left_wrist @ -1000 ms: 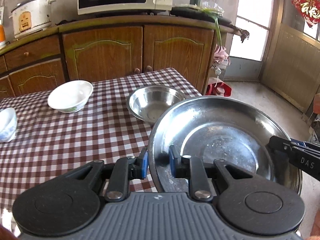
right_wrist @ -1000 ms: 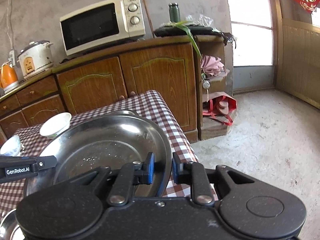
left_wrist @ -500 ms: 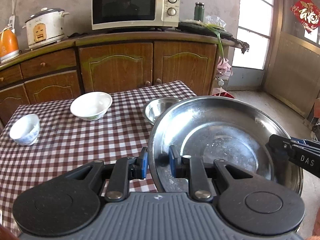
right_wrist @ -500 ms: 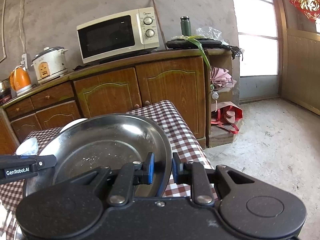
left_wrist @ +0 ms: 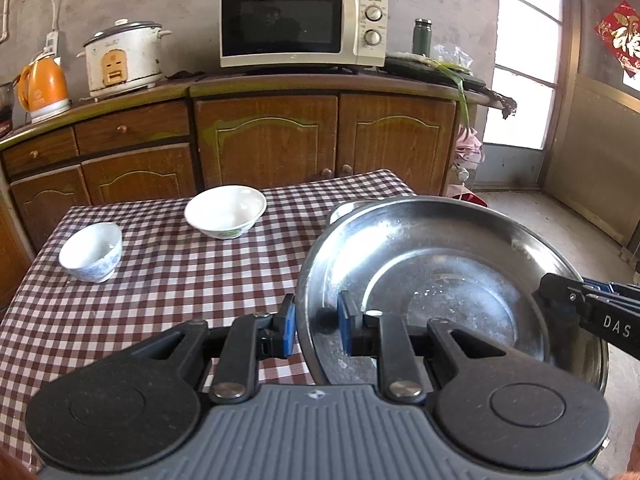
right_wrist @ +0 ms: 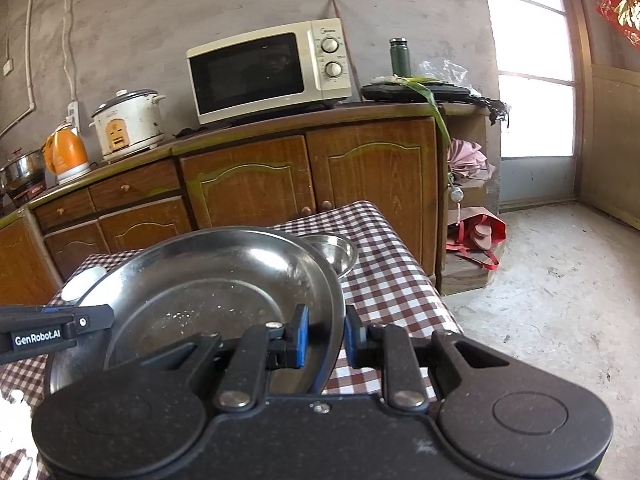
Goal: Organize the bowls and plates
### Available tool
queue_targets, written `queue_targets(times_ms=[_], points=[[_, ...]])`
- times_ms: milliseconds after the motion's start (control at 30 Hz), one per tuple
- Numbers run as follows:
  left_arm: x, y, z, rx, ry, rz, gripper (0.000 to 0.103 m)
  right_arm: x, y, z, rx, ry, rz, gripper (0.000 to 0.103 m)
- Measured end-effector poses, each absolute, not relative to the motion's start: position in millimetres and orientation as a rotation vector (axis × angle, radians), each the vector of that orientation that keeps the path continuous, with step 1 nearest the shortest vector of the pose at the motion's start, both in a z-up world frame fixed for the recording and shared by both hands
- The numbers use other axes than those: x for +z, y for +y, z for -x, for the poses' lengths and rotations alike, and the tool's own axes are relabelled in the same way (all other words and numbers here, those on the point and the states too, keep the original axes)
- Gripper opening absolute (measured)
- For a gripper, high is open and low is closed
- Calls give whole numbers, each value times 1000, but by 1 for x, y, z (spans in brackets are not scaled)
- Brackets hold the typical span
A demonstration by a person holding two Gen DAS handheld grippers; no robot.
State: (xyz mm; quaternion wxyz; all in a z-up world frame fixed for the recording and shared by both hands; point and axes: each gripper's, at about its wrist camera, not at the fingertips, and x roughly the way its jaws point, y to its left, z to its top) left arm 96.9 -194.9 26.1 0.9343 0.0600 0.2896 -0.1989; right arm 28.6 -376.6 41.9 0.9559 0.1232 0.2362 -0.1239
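A large steel plate (left_wrist: pixel 440 264) is held in the air over the right end of the checked table (left_wrist: pixel 168 280). My left gripper (left_wrist: pixel 316 328) is shut on its left rim. My right gripper (right_wrist: pixel 326 336) is shut on its right rim (right_wrist: pixel 336 304); the plate fills the left of the right wrist view (right_wrist: pixel 208 280). A smaller steel bowl (right_wrist: pixel 332 250) sits on the table just behind the plate, mostly hidden in the left wrist view. A white bowl (left_wrist: pixel 225 210) stands at the table's far middle. A small blue-patterned bowl (left_wrist: pixel 91 251) stands at the far left.
Wooden cabinets (left_wrist: pixel 272 140) stand behind the table with a microwave (left_wrist: pixel 300 24), a rice cooker (left_wrist: pixel 122 58) and an orange kettle (left_wrist: pixel 42 88) on top. The concrete floor (right_wrist: pixel 560 300) lies right of the table, with a red bag (right_wrist: pixel 476 236) by the cabinet.
Both grippers have lifted the large plate higher and drawn back. More of the table and the cabinet top is in view, and the small steel bowl is now mostly behind the plate.
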Motion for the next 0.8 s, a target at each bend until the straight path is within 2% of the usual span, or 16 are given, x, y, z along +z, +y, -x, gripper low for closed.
queue_targets(times_ms=[800], points=[[31,-151,-84,-355,574,-92,23,52,-332,-29,-190,473,-211,24]])
